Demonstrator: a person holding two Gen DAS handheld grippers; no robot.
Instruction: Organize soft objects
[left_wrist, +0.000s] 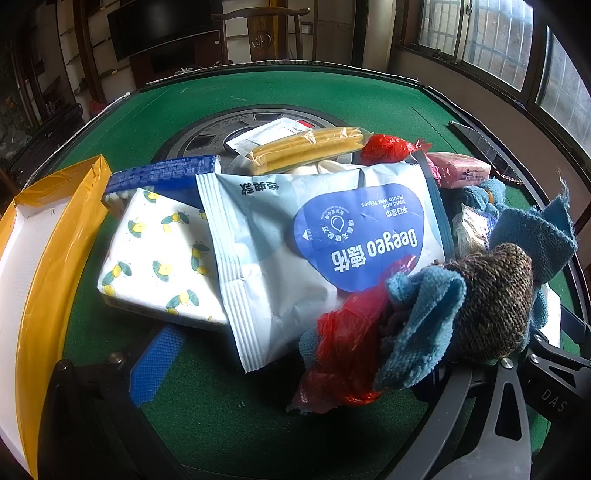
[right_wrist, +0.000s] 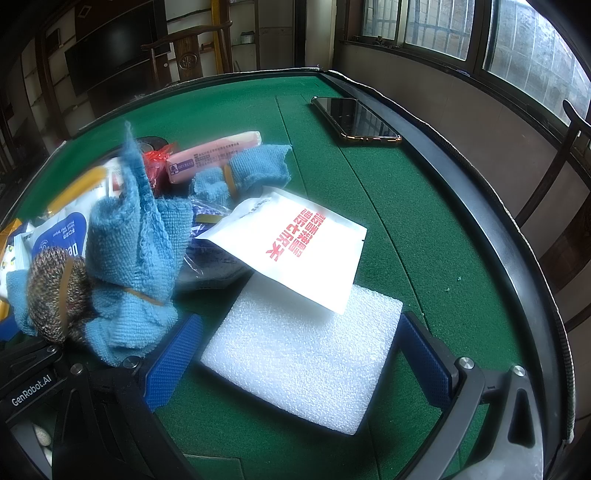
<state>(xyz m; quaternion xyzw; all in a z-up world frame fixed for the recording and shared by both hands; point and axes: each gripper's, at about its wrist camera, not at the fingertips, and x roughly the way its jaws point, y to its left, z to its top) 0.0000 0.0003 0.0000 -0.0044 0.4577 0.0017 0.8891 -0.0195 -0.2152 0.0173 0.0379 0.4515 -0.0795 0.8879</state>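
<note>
White foam sheet (right_wrist: 303, 362) is framed low in the right view between the right gripper's (right_wrist: 299, 365) spread fingers (right_wrist: 173, 362); whether the left gripper's (left_wrist: 328, 373) fingers (left_wrist: 155, 365) are spread cannot be told, wet wipes pack (left_wrist: 314, 251) at centre.

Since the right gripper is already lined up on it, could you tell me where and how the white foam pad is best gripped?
Grip the white foam pad across its near half, approaching low from the near edge. It lies flat between the open right gripper, and the white pouch overlaps its far edge.

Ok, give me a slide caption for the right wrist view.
Open right gripper straddling a white foam pad on green felt.
</note>
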